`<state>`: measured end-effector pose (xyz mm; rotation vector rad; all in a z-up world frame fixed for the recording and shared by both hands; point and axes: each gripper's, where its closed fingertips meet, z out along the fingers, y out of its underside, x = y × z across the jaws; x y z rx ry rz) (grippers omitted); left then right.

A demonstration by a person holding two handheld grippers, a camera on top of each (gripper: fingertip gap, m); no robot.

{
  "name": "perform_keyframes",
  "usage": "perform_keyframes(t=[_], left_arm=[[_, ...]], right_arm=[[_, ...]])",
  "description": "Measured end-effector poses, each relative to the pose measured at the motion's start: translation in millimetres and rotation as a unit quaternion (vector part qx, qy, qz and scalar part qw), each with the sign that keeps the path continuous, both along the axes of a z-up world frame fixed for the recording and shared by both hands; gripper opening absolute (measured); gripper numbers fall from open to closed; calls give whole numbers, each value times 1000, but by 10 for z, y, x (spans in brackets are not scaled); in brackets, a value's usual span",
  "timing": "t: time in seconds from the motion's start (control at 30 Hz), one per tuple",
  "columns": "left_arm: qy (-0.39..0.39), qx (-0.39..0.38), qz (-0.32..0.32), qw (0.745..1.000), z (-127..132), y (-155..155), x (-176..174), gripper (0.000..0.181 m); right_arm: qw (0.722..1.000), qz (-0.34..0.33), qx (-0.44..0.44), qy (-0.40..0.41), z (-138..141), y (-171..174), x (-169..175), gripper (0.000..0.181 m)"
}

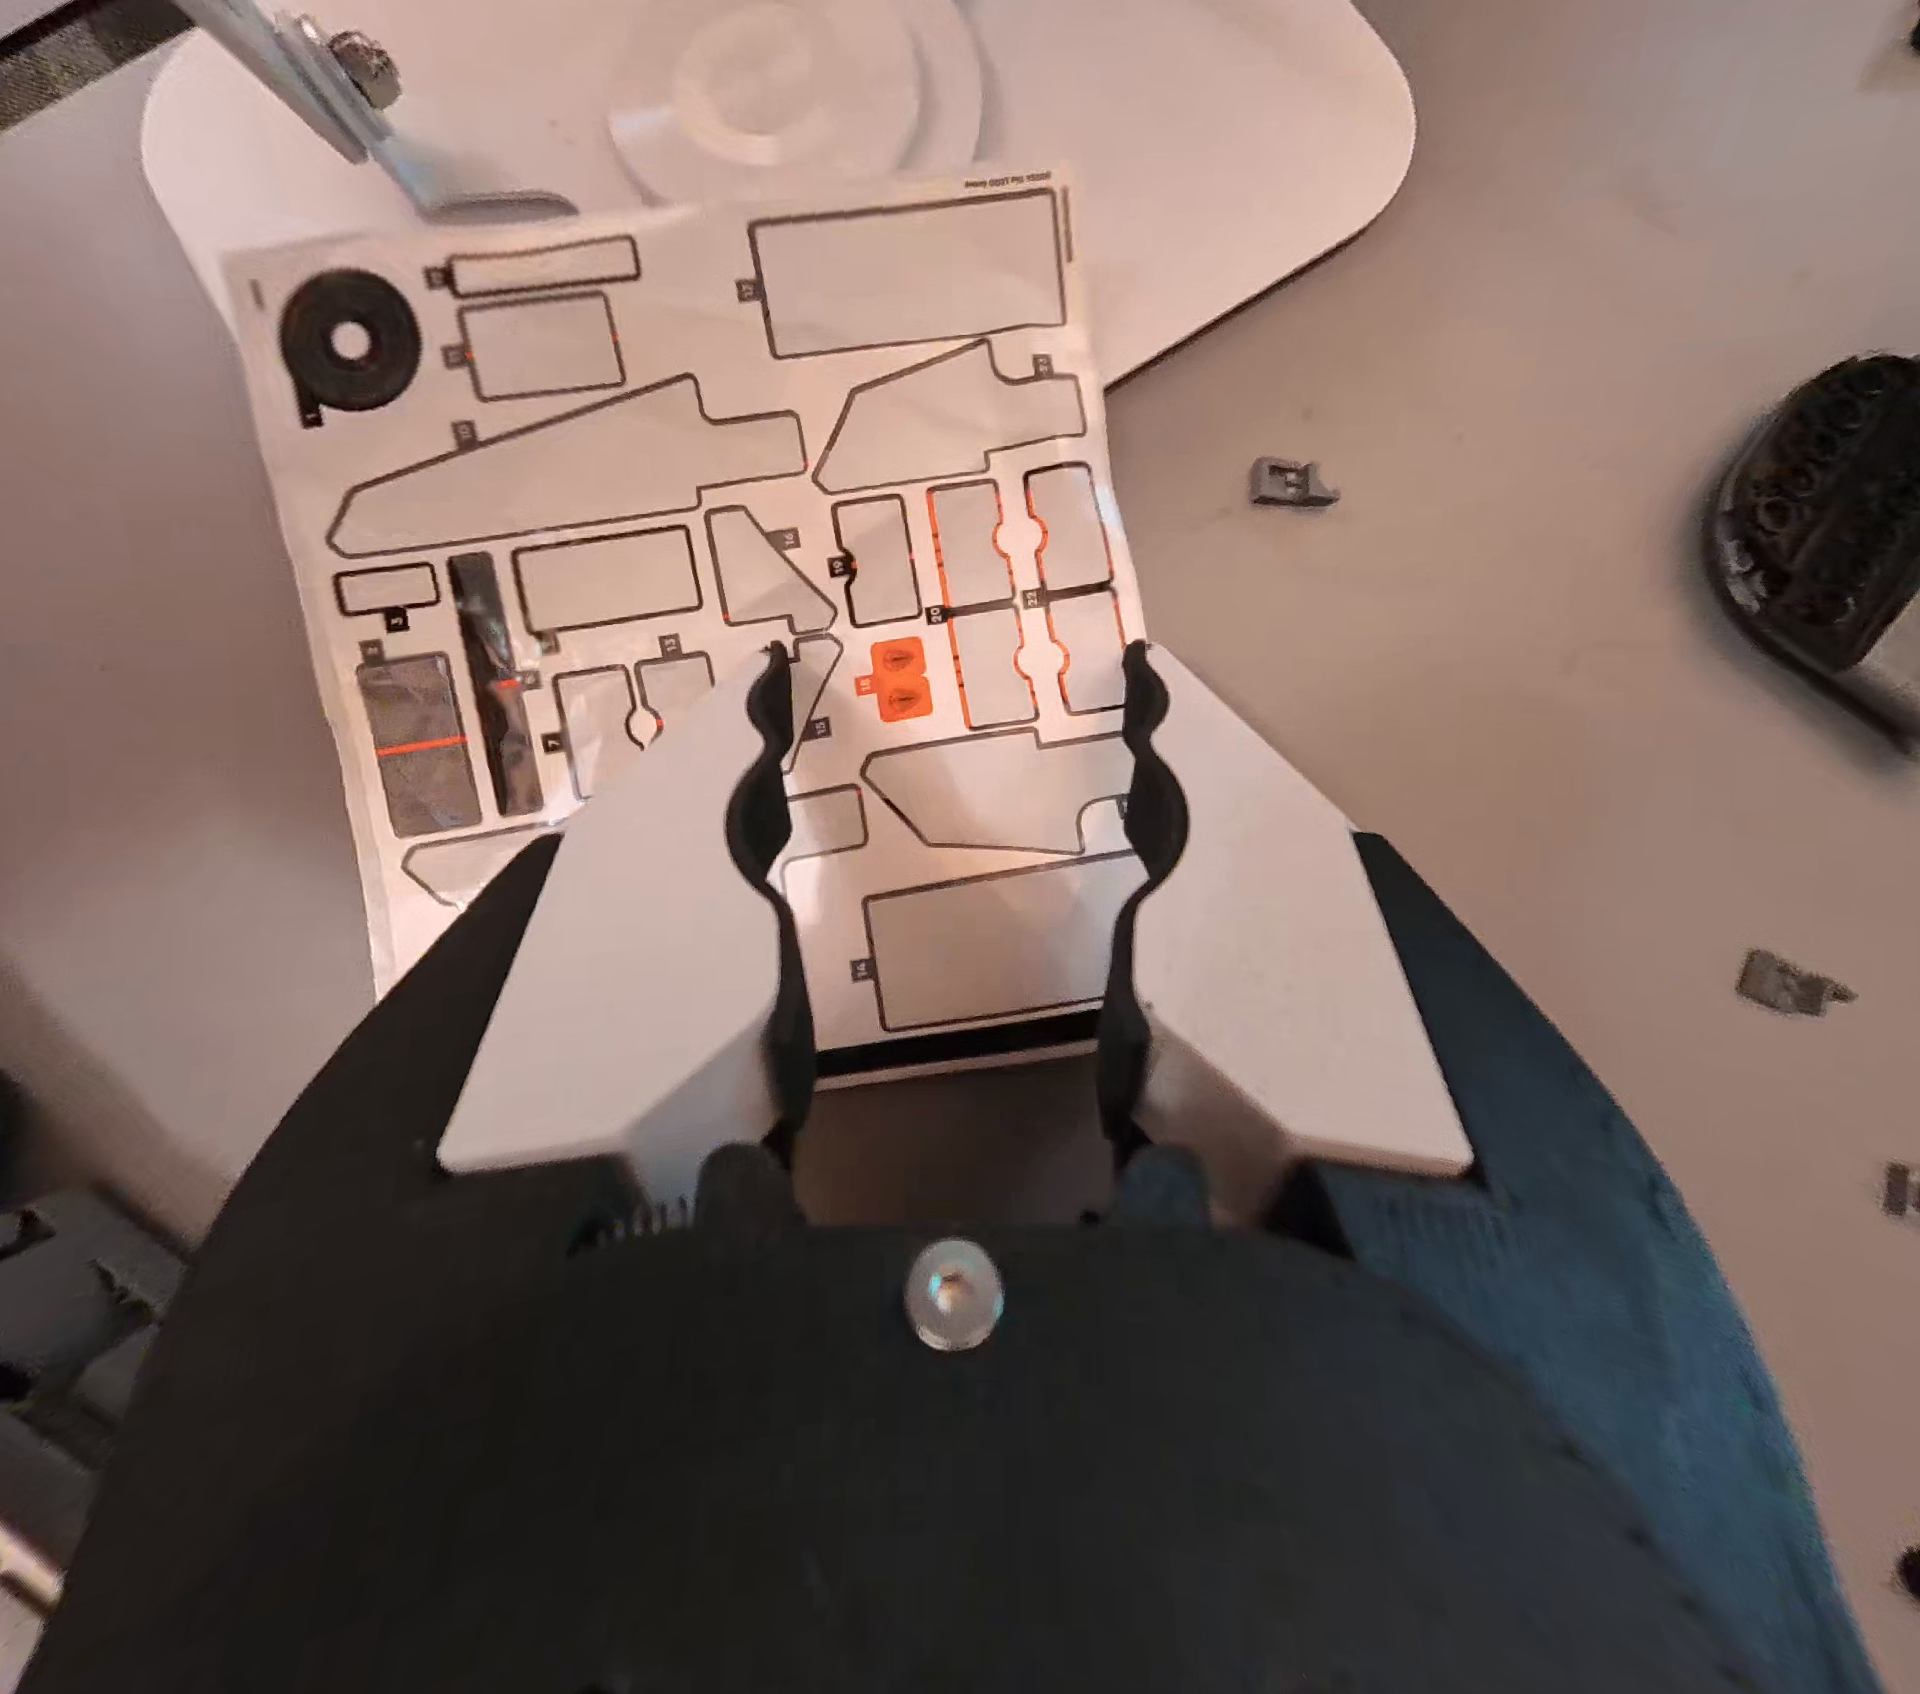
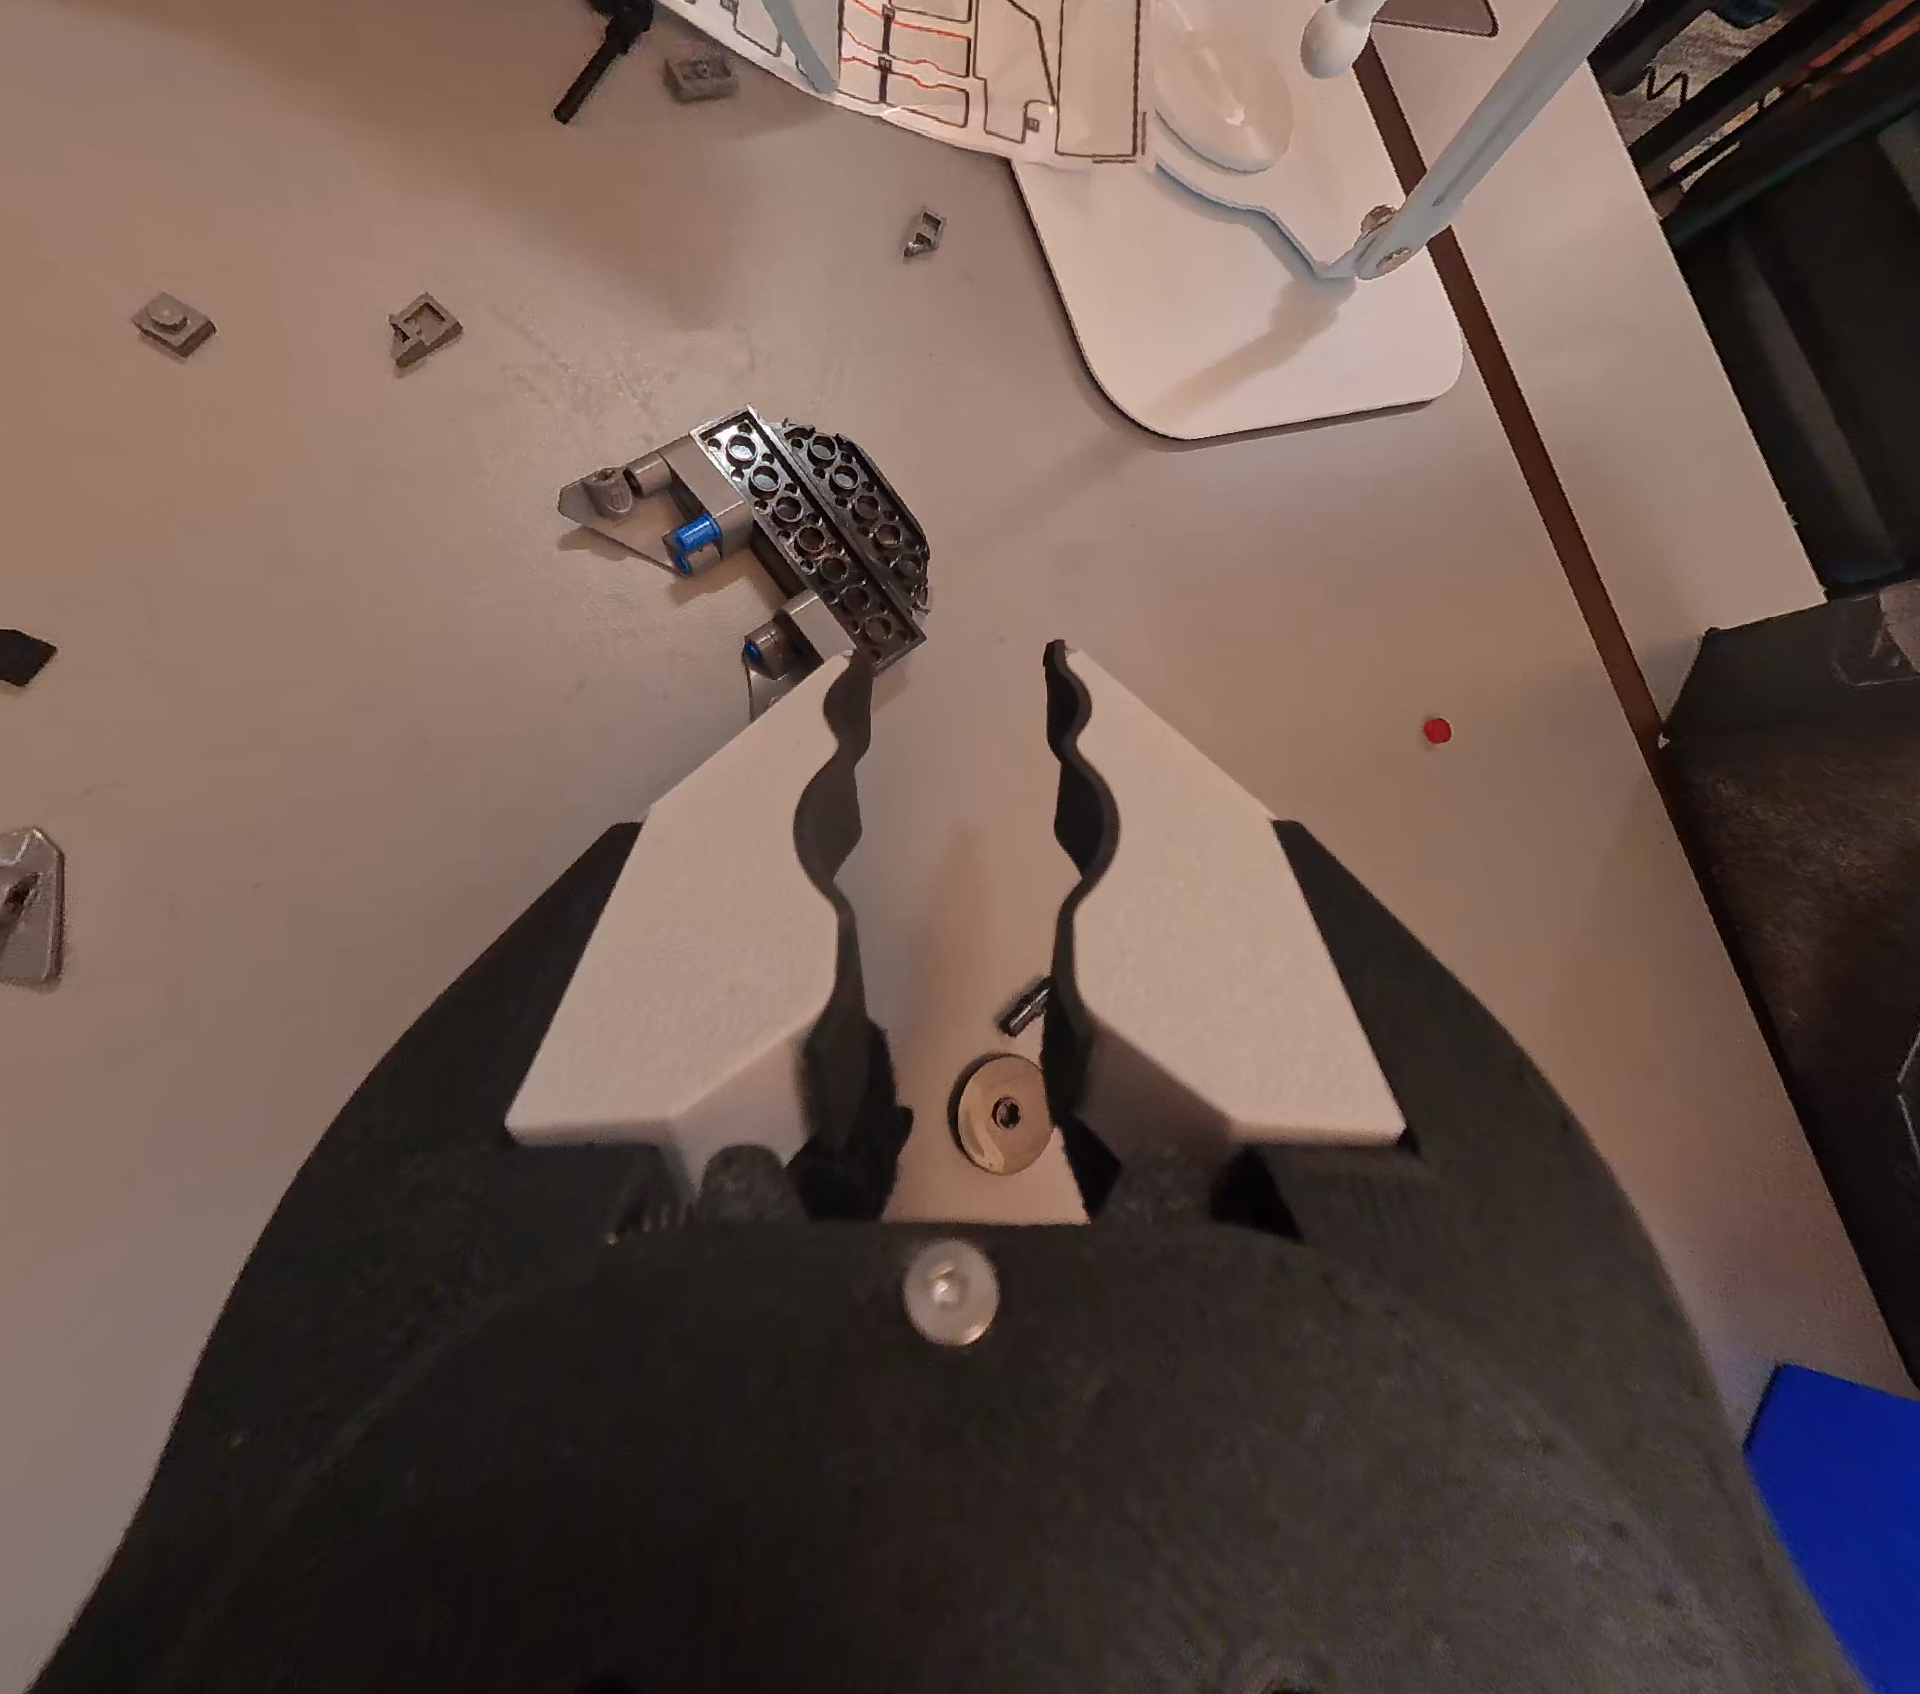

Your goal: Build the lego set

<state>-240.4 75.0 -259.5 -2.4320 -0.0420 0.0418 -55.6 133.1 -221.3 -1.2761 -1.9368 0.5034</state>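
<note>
Left gripper (image 1: 956, 668): fingers spread apart, nothing between them, poised over the lower half of the sticker sheet (image 1: 665, 501). The sheet lies flat, its far edge overlapping the white stand base (image 1: 1195, 86), probably parked there to keep it clear of the loose parts. An orange sticker (image 1: 900, 681) sits just ahead of the fingertips; likely the left gripper is there to pin or peel the sheet, though no contact can be confirmed.

Right gripper (image 2: 951, 657): fingers also apart and empty, tips just beside the partly built lego model (image 2: 810, 543). The model rests on the table (image 2: 1195, 605) with its dark holed plates tilted up and grey pieces with blue pins (image 2: 691, 538) at its near side. Judged: right gripper is placed to take hold of it next.

Small grey bricks (image 2: 175, 322) are scattered well apart on the table to the left, a tiny red stud (image 2: 1437, 731) to the right. Build is at an early stage.
</note>
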Motion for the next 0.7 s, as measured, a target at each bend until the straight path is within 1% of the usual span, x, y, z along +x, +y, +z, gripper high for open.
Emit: perform_keyframes(t=[0.07,0.17,0.23,0.4,0.43,0.5,0.57,0.63,0.7], left_arm=[[1,4,-3,1000,-3,30,36,66],[2,9,-5,1000,0,62,53,62],[7,12,0,1000,10,71,17,43],[18,13,-2,1000,13,78,4,25],[28,12,2,1000,14,78,-22,17],[32,12,1,999,14,78,-31,13],[36,12,-3,999,16,70,-29,3],[21,9,-9,1000,26,43,9,12],[16,12,-13,1000,103,-3,14,31]], right_arm=[[1000,0,-1,0,-2,-2,-1,32],[1000,1,0,-2,-15,-4,-3,32],[1000,1,0,-3,-19,-6,-5,32],[1000,0,-1,-1,-13,-2,-4,32],[1000,0,-1,-1,-14,-2,-5,32],[1000,0,-1,-1,-16,-4,-6,32],[1000,0,-1,-1,-15,-4,-5,32],[1000,0,-2,2,-2,1,-4,32],[1000,-1,-3,4,10,4,-2,32]])
